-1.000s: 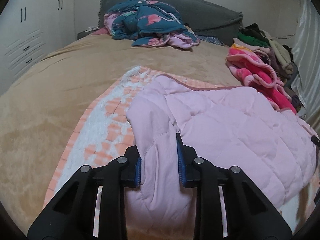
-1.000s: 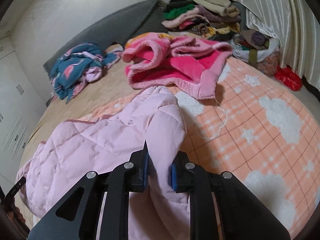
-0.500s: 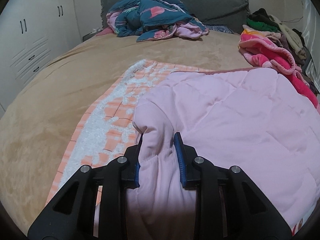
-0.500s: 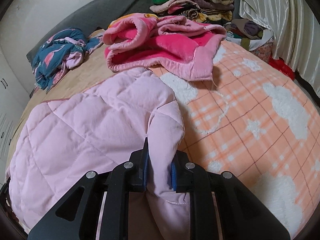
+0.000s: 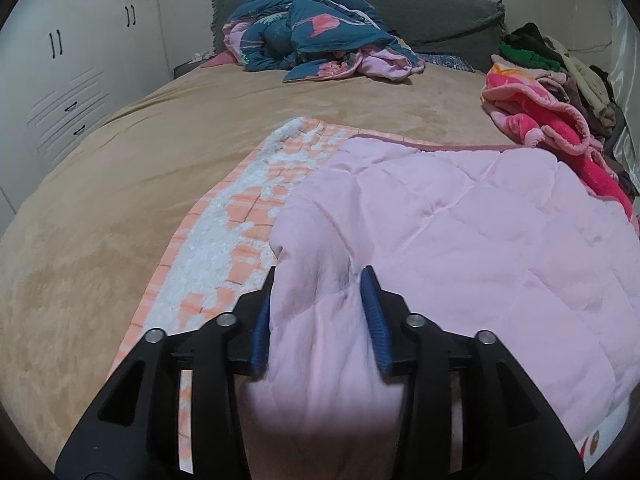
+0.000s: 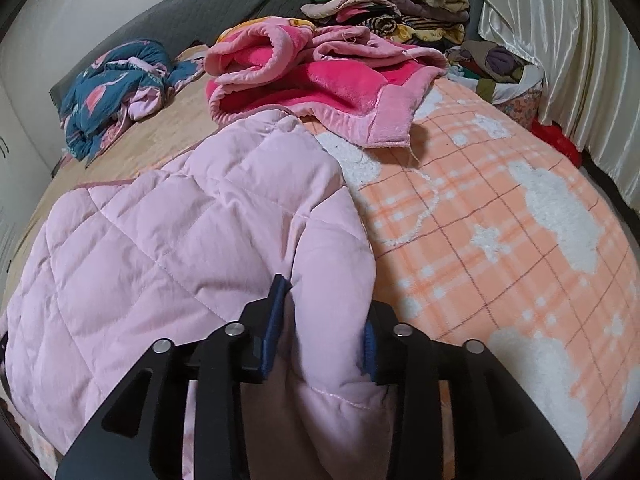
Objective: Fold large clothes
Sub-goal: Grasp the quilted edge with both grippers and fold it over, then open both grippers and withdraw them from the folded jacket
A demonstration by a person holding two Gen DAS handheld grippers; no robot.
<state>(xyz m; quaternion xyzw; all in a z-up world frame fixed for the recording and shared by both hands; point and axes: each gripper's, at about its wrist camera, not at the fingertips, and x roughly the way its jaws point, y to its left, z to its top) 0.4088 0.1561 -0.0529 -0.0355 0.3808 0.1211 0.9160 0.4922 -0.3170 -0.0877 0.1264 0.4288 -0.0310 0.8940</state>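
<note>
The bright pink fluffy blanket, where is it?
In the right wrist view, the bright pink fluffy blanket lies crumpled beyond the pale pink quilted coat, before the clothes pile.

Left gripper and right gripper tilt downward — jaws opening (cloth between each pair).

tan bed, orange checked blanket, pink quilted jacket, fuchsia blanket, teal bedding

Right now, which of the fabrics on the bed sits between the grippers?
The pale pink quilted jacket; the hot-pink fleece blanket and the teal flamingo bedding lie farther up the bed, untouched.
</note>
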